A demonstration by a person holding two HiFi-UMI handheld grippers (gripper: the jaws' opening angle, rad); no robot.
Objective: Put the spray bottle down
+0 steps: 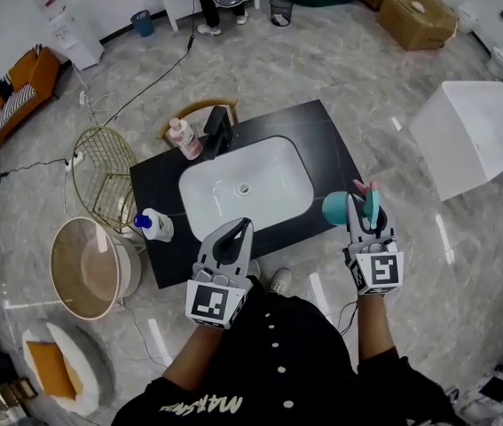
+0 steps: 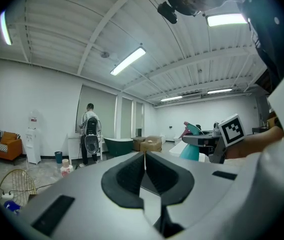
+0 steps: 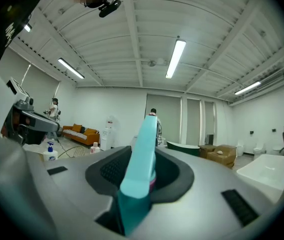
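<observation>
The teal spray bottle (image 1: 334, 209) with a pink trigger hangs beside the right end of the black counter (image 1: 326, 140), above the floor. My right gripper (image 1: 365, 202) is shut on its head, which fills the gap between the jaws as a teal spray bottle (image 3: 140, 164) in the right gripper view. From the left gripper view, the spray bottle (image 2: 191, 152) shows off to the right. My left gripper (image 1: 243, 225) is shut and empty over the counter's front edge, just in front of the white sink (image 1: 291, 162); its jaws meet with nothing between them.
A pink bottle (image 1: 183, 138) stands by the black faucet (image 1: 216, 127). A white bottle with a blue cap (image 1: 154, 224) sits at the counter's left end. A wire basket (image 1: 105, 176) and a round tub (image 1: 87, 266) stand left; a white box (image 1: 473, 131) stands right.
</observation>
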